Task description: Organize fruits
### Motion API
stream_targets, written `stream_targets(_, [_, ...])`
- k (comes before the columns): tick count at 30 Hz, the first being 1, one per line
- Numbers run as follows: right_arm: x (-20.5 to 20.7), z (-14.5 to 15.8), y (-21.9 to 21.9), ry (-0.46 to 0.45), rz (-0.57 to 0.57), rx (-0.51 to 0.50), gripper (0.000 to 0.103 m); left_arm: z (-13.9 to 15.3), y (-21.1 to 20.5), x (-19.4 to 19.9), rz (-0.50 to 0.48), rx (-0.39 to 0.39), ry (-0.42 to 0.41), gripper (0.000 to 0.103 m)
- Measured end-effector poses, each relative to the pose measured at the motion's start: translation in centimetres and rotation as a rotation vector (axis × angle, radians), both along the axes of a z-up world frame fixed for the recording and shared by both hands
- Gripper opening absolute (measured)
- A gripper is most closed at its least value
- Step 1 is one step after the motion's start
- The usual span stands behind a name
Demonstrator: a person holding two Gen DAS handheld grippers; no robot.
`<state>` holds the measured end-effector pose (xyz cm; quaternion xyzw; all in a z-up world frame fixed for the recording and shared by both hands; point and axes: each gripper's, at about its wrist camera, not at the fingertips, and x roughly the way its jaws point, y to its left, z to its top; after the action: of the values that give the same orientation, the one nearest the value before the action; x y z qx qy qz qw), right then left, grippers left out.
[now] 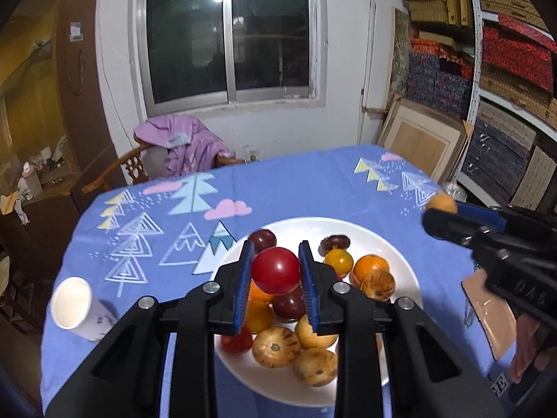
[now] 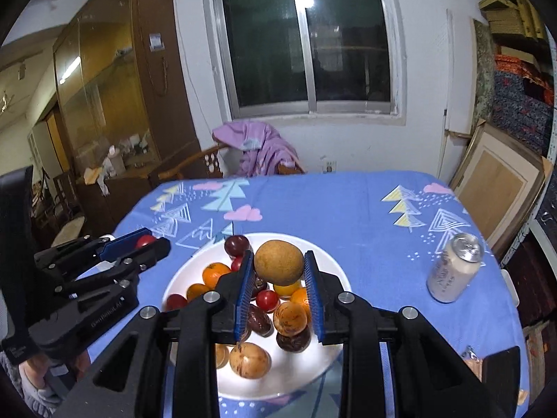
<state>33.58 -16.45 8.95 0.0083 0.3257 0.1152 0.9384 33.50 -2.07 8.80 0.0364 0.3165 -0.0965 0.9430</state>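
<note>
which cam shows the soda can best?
Right wrist view: the soda can stands tilted on the blue tablecloth, right of the white plate, unobstructed. In the left wrist view, only a blurred sliver of it shows behind the right gripper.

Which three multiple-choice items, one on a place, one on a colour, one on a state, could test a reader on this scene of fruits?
1. Where does the drink can stand?
A. on the plate
B. on the tablecloth, right of the plate
C. on the chair

2. What colour is the fruit in the left gripper?
A. red
B. green
C. white

3. How is the right gripper?
A. open, empty
B. shut on a brown fruit
C. shut on the can

Answers: 1 B, it stands beside the white plate. 2 A, the red fruit shows between the pads. 3 B, the brown fruit is clamped.
</note>
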Motion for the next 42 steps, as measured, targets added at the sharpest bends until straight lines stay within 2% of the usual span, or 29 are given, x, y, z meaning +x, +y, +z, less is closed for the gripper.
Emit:
stream_targets(5, [3.4, -4.5, 0.8, 0.089, -0.006, -0.038, 0.029, -4.7, -0.7, 2.9, -0.013, 0.008, 0.094, 0.026])
stream_targets(8, [4.6, -6.2, 1.0, 0.124, -0.011, -0.056, 0.029, -6.4, -0.8, 3.8, -0.01, 0.015, 0.117, 0.026])
stream_targets(17, [6.1, -8.4, 1.6, 0.141, -0.021, -0.093, 0.03, -8.3, -1.0, 4.7, 0.011, 0.015, 0.127, 0.028])
stream_targets(20, [5.9, -8.4, 2.0, 0.13, -0.022, -0.119, 0.031, -8.6, -0.8, 4.8, 0.02, 0.008, 0.128, 0.035])
stream_targets(21, [5.9, -8.4, 2.1, 0.131, -0.02, -0.119, 0.035, -8.6, -0.8, 4.6, 0.023, 0.007, 0.127, 0.039])
stream_targets(22, [5.8, -8.3, 2.0, 0.133, -0.017, -0.112, 0.045, -8.6, -0.8, 4.6, 0.023, 0.007, 0.127, 0.042])
stream_targets(25, [5.3, -7.8, 1.7, 0.108, -0.036, -0.107, 0.054, -8.5, -0.7, 4.0, 0.033, 0.018, 0.116, 0.047])
stream_targets(27, [4.7, -7.4, 1.4, 0.101, -0.04, -0.099, 0.054, -8.2, -0.6, 3.2, 0.03, 0.017, 0.111, 0.057])
stream_targets(32, [1.6, -5.6, 1.2, 0.059, -0.032, -0.091, 0.054, -6.9, -0.4, 0.4, 0.041, 0.038, 0.071, 0.059])
stream_targets(33, [0.9, -5.1, 1.0, 0.048, -0.03, -0.084, 0.054, -6.5, -0.3, -0.4, 0.045, 0.043, 0.06, 0.062])
stream_targets(34, [0.0, -4.7, 0.8, 0.037, -0.029, -0.072, 0.055, -6.0, -0.3, -1.4, 0.053, 0.049, 0.044, 0.066])
stream_targets(35, [-1.2, -4.1, 0.6, 0.024, -0.027, -0.054, 0.057, -5.6, -0.2, -2.3, 0.062, 0.054, 0.028, 0.078])
stream_targets(36, [-2.2, -3.8, 0.4, 0.015, -0.028, -0.041, 0.065, -5.2, -0.2, -3.3, 0.073, 0.06, 0.009, 0.088])
stream_targets(37, [-3.3, -3.5, 0.2, 0.006, -0.028, -0.027, 0.073, -4.7, -0.2, -4.5, 0.082, 0.069, -0.017, 0.091])
stream_targets(42, [-9.0, -3.3, -0.6, -0.027, -0.04, 0.013, 0.091, -3.4, -0.3, -9.7, 0.091, 0.095, -0.065, 0.097])
